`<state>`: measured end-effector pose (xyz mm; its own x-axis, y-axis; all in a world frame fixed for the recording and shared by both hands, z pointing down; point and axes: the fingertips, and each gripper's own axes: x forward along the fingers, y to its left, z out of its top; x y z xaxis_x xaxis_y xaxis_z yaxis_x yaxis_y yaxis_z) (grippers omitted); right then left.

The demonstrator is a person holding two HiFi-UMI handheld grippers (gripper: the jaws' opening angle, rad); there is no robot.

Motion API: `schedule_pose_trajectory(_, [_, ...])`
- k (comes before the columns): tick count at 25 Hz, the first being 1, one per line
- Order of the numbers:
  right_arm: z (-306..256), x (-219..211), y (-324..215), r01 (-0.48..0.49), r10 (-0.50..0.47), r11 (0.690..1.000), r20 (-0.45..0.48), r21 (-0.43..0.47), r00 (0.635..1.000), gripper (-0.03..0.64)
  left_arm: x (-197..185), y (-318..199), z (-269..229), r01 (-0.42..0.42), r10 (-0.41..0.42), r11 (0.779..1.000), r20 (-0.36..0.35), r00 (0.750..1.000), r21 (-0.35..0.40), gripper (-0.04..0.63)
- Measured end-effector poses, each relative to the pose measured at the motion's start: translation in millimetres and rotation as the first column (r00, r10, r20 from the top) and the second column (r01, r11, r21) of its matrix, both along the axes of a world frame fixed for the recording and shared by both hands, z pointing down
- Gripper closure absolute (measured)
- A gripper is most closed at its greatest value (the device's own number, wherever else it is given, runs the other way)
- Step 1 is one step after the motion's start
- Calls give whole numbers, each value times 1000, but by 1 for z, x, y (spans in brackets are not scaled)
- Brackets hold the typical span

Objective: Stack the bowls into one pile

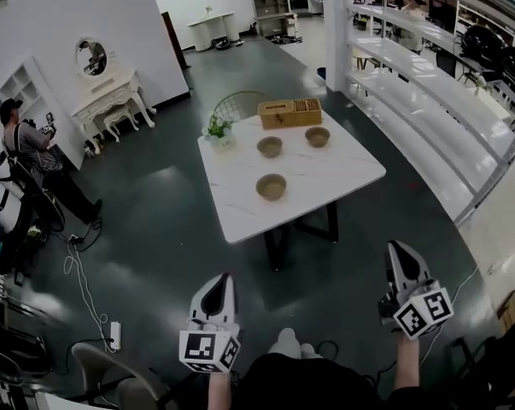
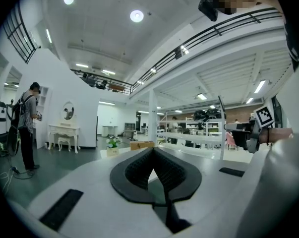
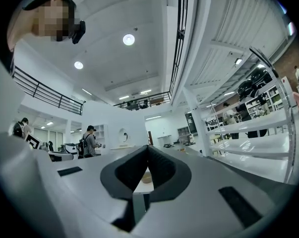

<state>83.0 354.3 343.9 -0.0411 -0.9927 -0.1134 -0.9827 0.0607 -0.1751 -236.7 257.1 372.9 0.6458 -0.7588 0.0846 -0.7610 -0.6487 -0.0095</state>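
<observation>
Three brown bowls sit apart, none stacked, on the white table (image 1: 342, 178) in the middle of the head view. The front bowl (image 1: 272, 186) is nearest the table's lower edge, the second bowl (image 1: 270, 146) is just above it in the frame, and the third bowl (image 1: 318, 136) is to the right of the second. Above them a wooden box (image 1: 289, 113) lies at the table's far edge. A potted plant (image 1: 218, 131) stands at the far left corner, and a chair (image 1: 240, 102) is just beyond it. The left gripper (image 1: 227, 278) and the right gripper (image 1: 395, 248) are at the bottom of the frame over the dark floor (image 1: 155, 220), well apart from the table. Each gripper's own view shows its fingertips pressed together with nothing pinched. In the right gripper view one of the bowls shows far off through the gap below the tips. At the far left a person (image 1: 26, 148) stands near a white dressing table (image 1: 110, 101), and white shelving (image 1: 428, 101) runs down the right side.
</observation>
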Motion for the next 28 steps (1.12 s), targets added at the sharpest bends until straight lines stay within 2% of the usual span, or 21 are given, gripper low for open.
schedule_pose_trajectory(8, [15, 4, -36, 17, -16, 999, 15, -41, 1000, 603, 11, -32, 12, -3, 3, 999, 3, 1000, -35, 581])
schedule_pose_trajectory(14, [16, 6, -93, 45, -45, 998, -2, -38, 999, 603, 18, -95, 18, -4, 3, 999, -9, 1000, -36, 581])
schedule_pose_trajectory(18, [17, 7, -133, 49, -49, 998, -7, -50, 999, 603, 26, -137, 20, -14, 15, 999, 12, 1000, -37, 581])
schedule_pose_trajectory(23, [15, -3, -176, 111, -114, 992, -45, -64, 992, 603, 35, -180, 23, -34, 32, 997, -34, 999, -76, 580])
schedule_pose_trajectory(28, [26, -1, -210, 103, -107, 990, -37, -98, 994, 603, 40, -216, 31, -41, 38, 995, -37, 999, -93, 581])
